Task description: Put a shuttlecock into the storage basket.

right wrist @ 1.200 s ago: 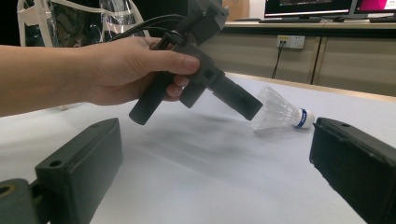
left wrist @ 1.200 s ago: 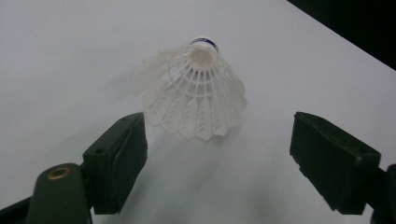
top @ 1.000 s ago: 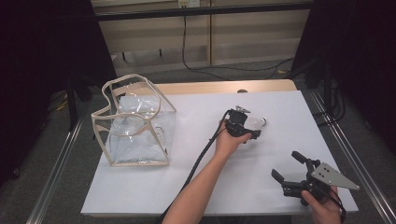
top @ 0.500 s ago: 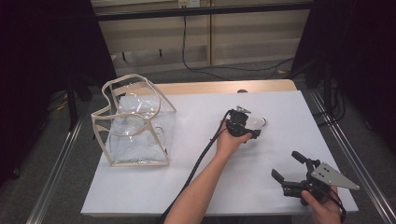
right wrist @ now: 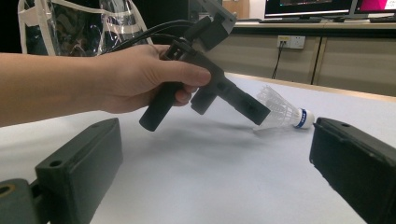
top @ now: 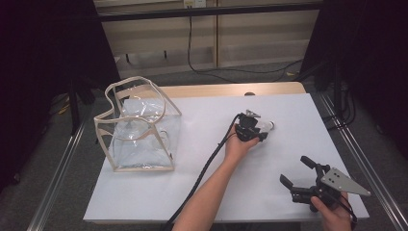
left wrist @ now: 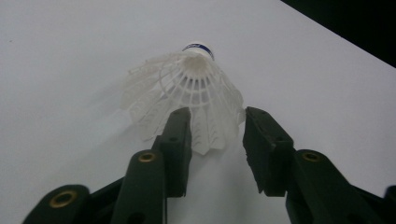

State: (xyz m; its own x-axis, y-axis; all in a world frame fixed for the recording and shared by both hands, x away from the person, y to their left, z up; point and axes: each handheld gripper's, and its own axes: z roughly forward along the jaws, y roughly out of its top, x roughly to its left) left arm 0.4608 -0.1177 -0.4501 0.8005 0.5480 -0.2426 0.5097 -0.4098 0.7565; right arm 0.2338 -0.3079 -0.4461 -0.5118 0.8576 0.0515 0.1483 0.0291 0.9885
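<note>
1 shuttlecock [left wrist: 187, 93], 1 clear bag [top: 139, 127]

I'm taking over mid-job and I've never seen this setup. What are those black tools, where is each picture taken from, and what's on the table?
A person holds hand-held tongs, one per hand. The high view looks down on the white table; the other two cameras ride on the tongs.

The left tongs have just been closing around the feather skirt of a white shuttlecock lying on the table; the jaws flank it, and whether they press it yet I can't tell. The right tongs sit wide open near the front edge, holding nothing. A clear plastic bag stands at the left.
</note>
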